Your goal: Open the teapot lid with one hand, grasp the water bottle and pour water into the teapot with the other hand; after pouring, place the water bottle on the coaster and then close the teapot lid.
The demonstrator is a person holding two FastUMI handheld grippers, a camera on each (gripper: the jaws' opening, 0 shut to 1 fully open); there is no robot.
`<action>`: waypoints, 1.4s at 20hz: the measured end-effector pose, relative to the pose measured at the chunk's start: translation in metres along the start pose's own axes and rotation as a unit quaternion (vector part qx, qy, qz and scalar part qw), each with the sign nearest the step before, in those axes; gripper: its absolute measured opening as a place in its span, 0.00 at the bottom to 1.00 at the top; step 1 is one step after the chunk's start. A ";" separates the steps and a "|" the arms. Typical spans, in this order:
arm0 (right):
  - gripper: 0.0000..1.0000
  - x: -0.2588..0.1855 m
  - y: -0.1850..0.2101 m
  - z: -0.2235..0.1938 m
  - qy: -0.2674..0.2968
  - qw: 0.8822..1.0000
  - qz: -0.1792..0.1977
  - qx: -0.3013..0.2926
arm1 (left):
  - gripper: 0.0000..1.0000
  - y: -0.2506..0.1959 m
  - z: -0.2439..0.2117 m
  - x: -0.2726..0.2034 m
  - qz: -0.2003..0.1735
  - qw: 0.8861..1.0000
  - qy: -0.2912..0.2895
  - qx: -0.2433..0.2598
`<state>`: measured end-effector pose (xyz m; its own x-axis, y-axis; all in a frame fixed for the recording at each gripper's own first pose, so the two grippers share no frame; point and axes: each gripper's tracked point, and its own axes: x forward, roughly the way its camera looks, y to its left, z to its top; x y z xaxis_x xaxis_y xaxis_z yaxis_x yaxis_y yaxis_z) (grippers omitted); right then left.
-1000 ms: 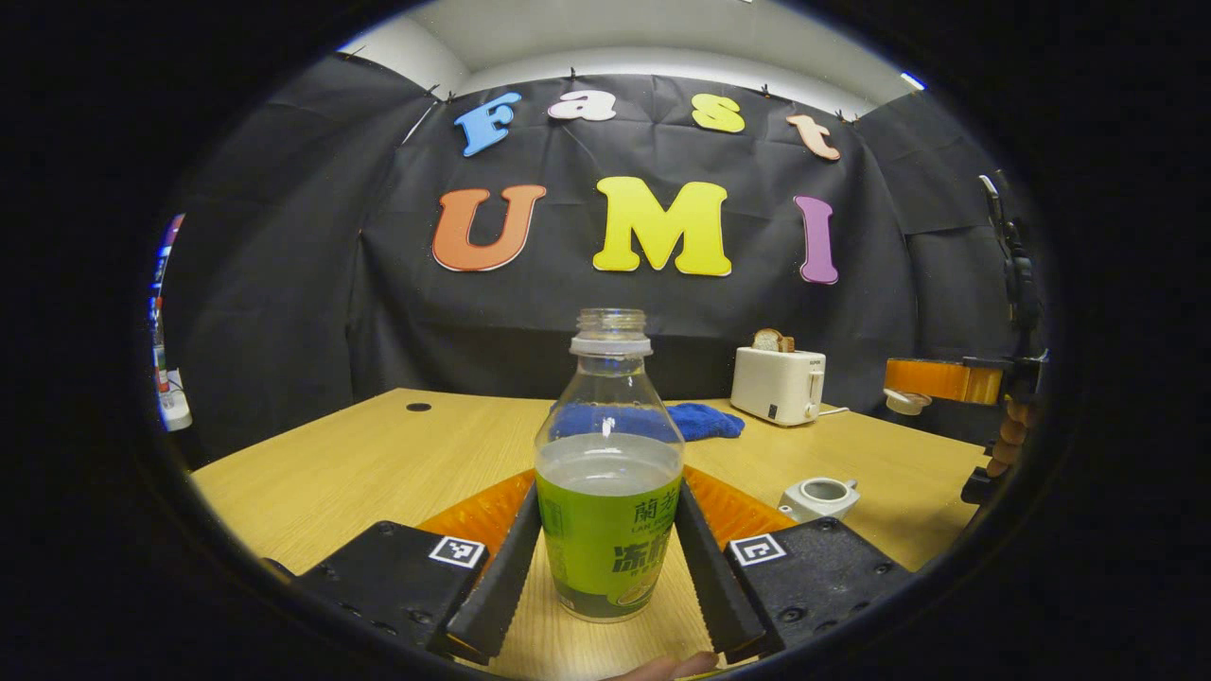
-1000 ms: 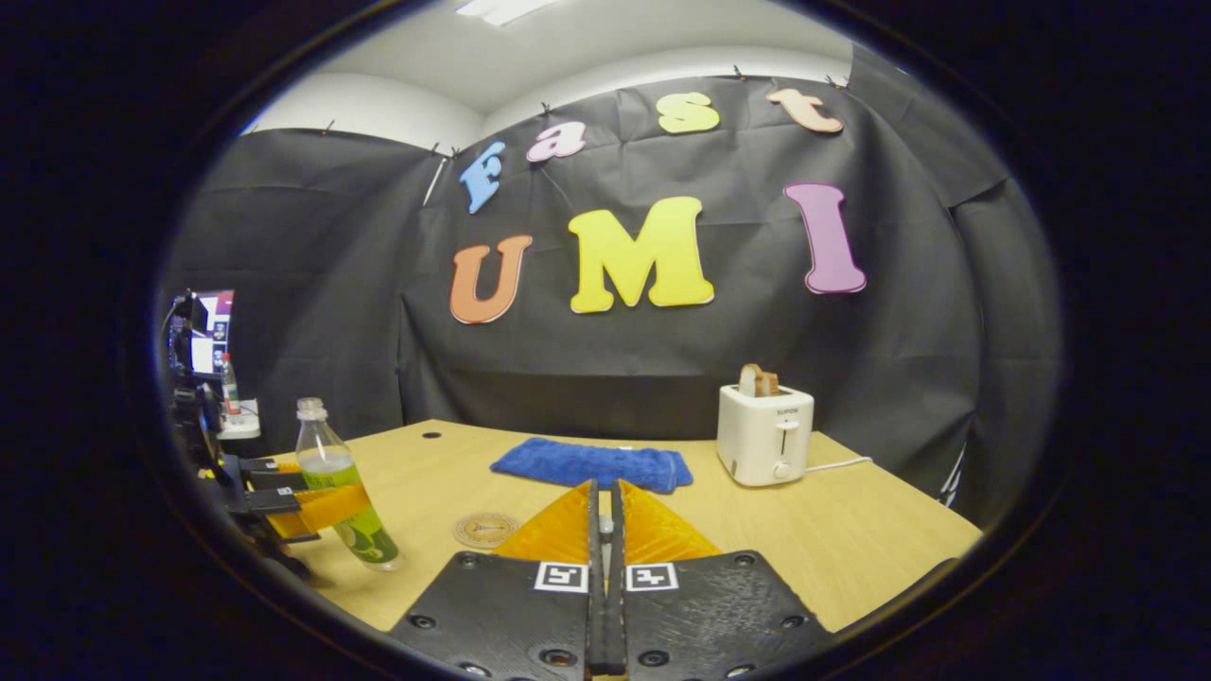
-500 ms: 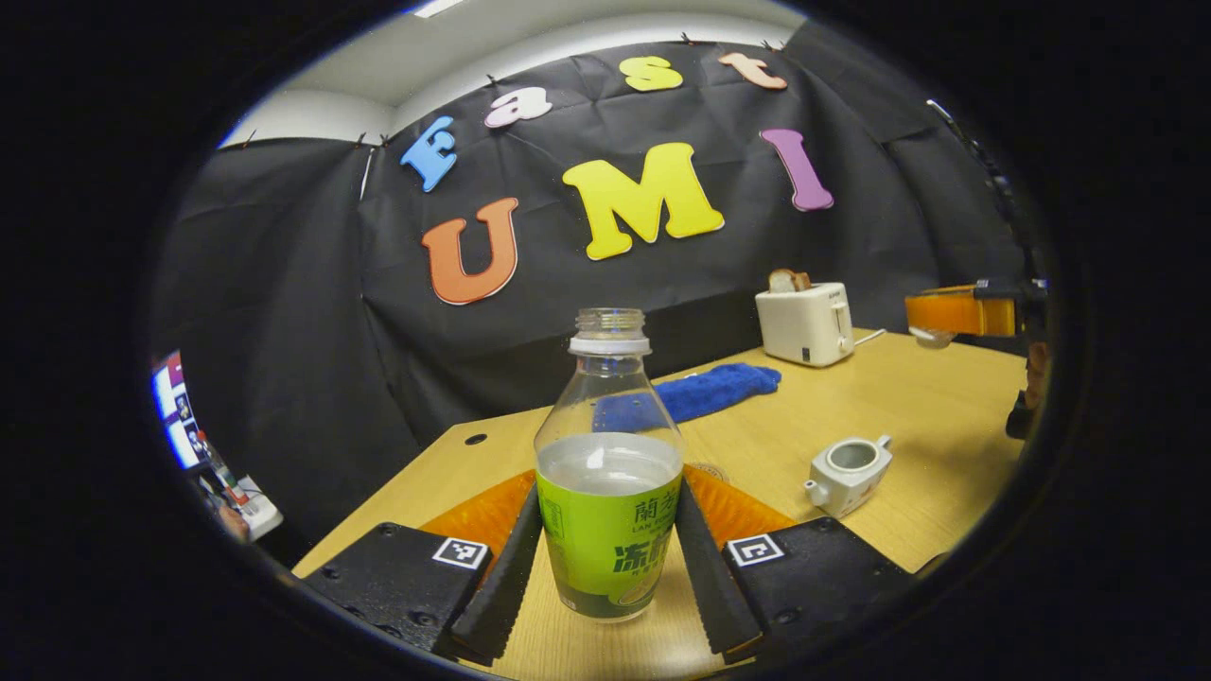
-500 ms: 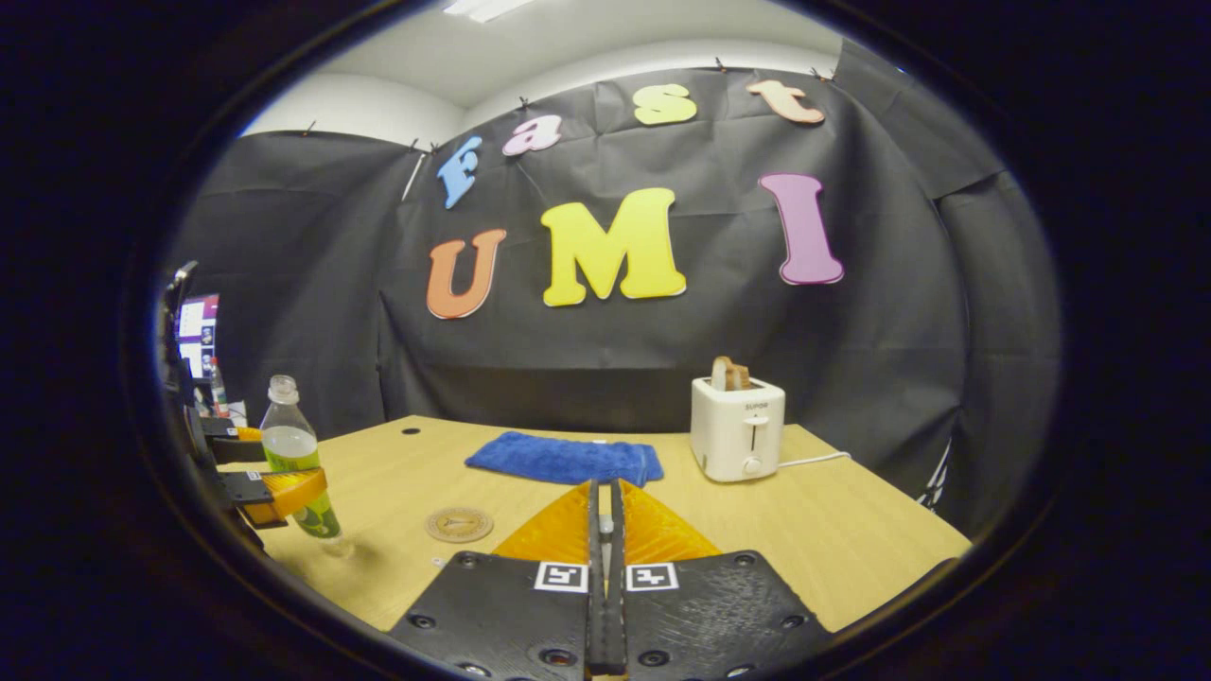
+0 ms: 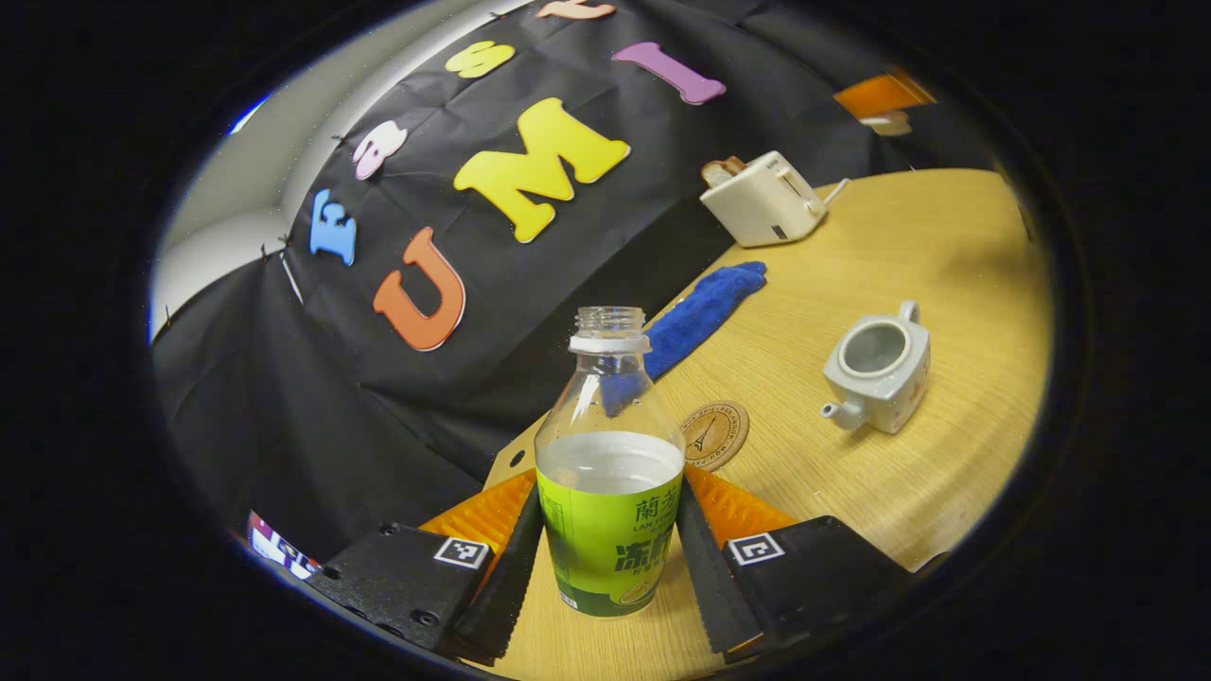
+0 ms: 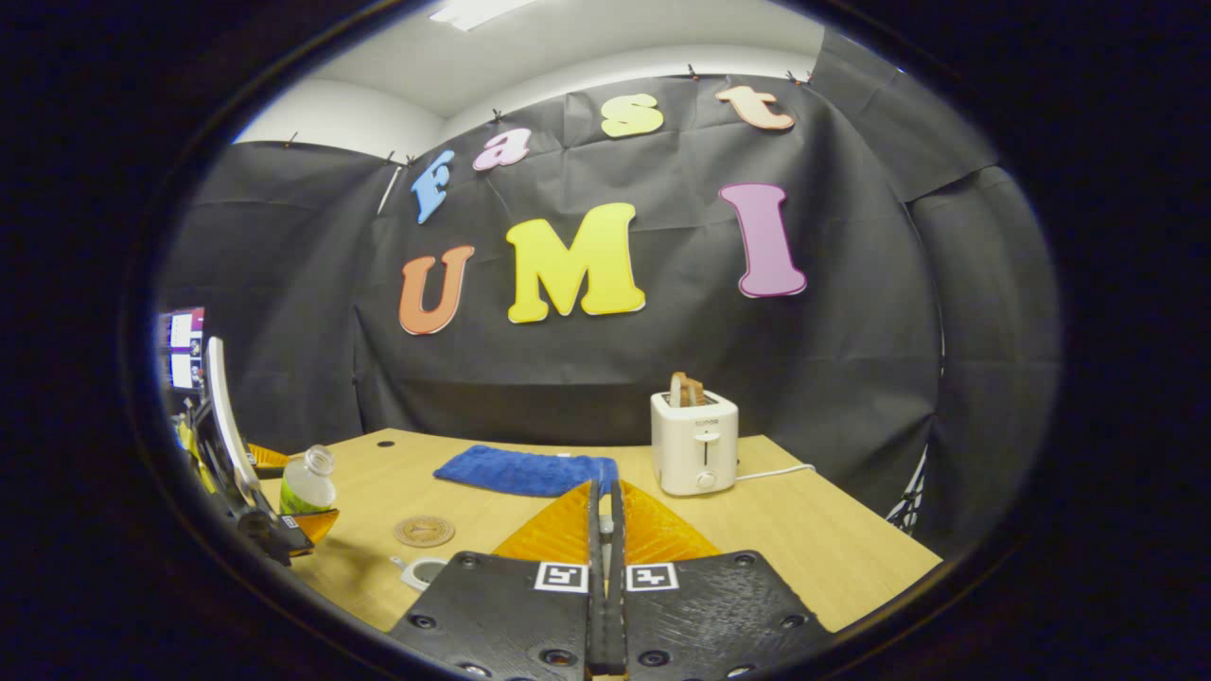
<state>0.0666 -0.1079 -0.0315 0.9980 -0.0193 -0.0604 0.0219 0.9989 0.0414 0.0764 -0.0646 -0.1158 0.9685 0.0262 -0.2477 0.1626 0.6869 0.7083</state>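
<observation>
In the left gripper view, the water bottle (image 5: 609, 463) is seen at the lower centre of the frame, clamped between the two fingers of the left gripper (image 5: 605, 558), which press on its green label from either side. The bottle is uncapped and partly filled. The wooden table (image 5: 908, 236) is seen tilted across the right half of the frame. On it, at centre right, the white teapot (image 5: 878, 367) is seen with its top uncovered, and the round coaster (image 5: 714, 433) lies just to its left, near the bottle's shoulder. A blue towel (image 5: 700, 307) and a white toaster (image 5: 764, 200) are seen farther up.

In the right gripper view, the right gripper (image 6: 606, 567) is seen at the bottom centre with its fingers drawn together to a thin slit; whether the lid is held there cannot be told. The bottle is seen leaning at the lower left edge.
</observation>
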 end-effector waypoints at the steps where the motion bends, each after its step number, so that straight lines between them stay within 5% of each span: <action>1: 0.00 0.000 -0.003 0.001 0.000 1.000 -0.001 0.000 | 0.76 -0.005 0.000 0.000 0.000 1.000 0.006 0.030; 9: 0.00 0.001 -0.011 -0.003 0.006 1.000 -0.002 -0.005 | 0.75 -0.020 0.019 0.000 0.028 0.962 0.000 0.273; 15: 0.00 0.004 -0.016 -0.008 0.010 0.999 -0.013 -0.029 | 0.75 -0.016 0.033 0.000 0.026 0.931 0.013 0.363; 20: 0.00 0.004 -0.016 -0.008 0.009 1.000 -0.009 -0.028 | 0.75 -0.009 0.039 -0.006 0.027 0.894 0.026 0.447; 28: 0.00 0.004 -0.025 -0.007 0.009 0.999 -0.017 -0.026 | 0.75 -0.014 0.061 -0.007 0.025 0.859 0.023 0.511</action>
<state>0.0693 -0.1329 -0.0395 0.9955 -0.0528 -0.0793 0.0518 0.9986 -0.0138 0.0791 -0.1182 -0.0836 0.9745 0.0810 -0.2091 0.2240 -0.3114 0.9235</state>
